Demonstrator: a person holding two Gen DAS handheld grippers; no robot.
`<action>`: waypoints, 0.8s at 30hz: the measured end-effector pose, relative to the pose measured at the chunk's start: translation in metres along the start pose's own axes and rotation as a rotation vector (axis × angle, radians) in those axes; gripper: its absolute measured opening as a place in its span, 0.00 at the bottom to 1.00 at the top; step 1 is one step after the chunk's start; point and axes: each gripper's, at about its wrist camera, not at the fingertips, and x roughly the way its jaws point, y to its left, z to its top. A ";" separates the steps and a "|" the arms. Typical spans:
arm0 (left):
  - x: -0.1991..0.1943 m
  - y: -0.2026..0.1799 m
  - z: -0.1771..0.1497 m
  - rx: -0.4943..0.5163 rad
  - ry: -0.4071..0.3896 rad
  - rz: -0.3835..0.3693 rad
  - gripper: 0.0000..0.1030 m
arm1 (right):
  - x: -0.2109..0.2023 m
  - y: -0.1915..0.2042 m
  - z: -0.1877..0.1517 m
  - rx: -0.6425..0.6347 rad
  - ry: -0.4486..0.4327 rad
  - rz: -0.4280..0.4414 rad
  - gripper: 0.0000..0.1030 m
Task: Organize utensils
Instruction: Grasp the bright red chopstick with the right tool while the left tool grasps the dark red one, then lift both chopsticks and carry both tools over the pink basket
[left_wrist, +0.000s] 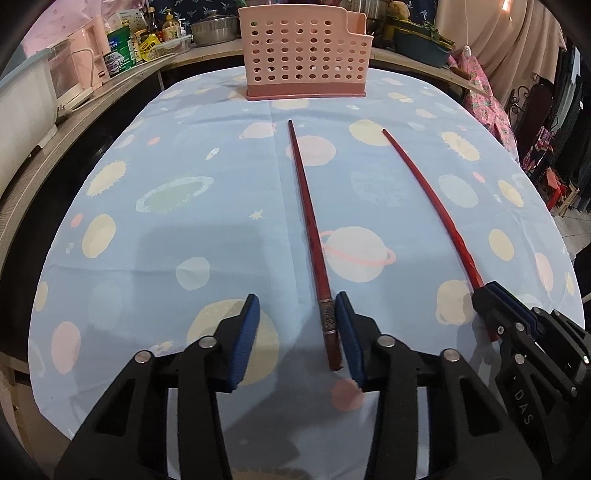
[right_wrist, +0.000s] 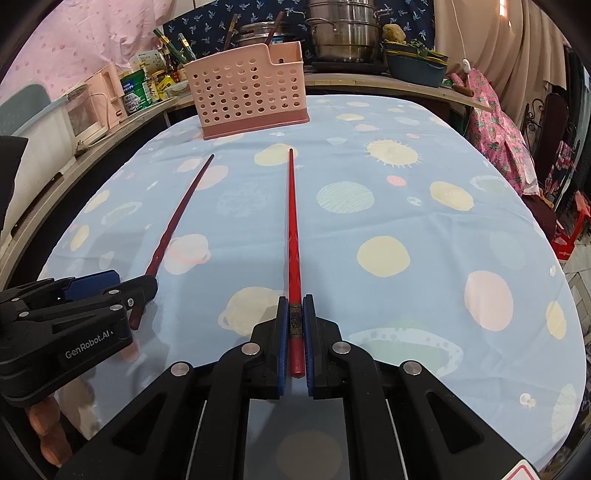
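Note:
Two red chopsticks lie on the planet-print tablecloth, tips toward a pink perforated utensil basket (left_wrist: 304, 51) at the far edge, also in the right wrist view (right_wrist: 251, 86). My left gripper (left_wrist: 297, 306) is open; the left chopstick (left_wrist: 310, 229) lies between its fingers, its thick end against the right pad. My right gripper (right_wrist: 295, 306) is shut on the thick end of the right chopstick (right_wrist: 292, 221). That chopstick (left_wrist: 432, 199) and my right gripper (left_wrist: 491, 295) show in the left wrist view. The left chopstick (right_wrist: 177, 218) and left gripper (right_wrist: 114, 282) show at left in the right wrist view.
A counter runs behind the table with a pink appliance (right_wrist: 99, 107), bottles and packets (left_wrist: 129, 44), steel pots (right_wrist: 343, 33) and a blue basin (right_wrist: 417, 66). Pink patterned cloth (right_wrist: 495, 129) hangs at right. The table edge drops off right.

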 end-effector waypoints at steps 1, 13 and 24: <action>0.000 0.000 0.000 -0.002 0.001 -0.007 0.26 | 0.000 0.000 0.000 0.000 0.000 0.000 0.07; -0.005 0.009 0.002 -0.042 0.037 -0.079 0.07 | -0.002 -0.001 -0.002 0.014 0.003 0.016 0.07; -0.051 0.022 0.027 -0.063 -0.067 -0.097 0.07 | -0.038 0.000 0.026 0.026 -0.083 0.040 0.07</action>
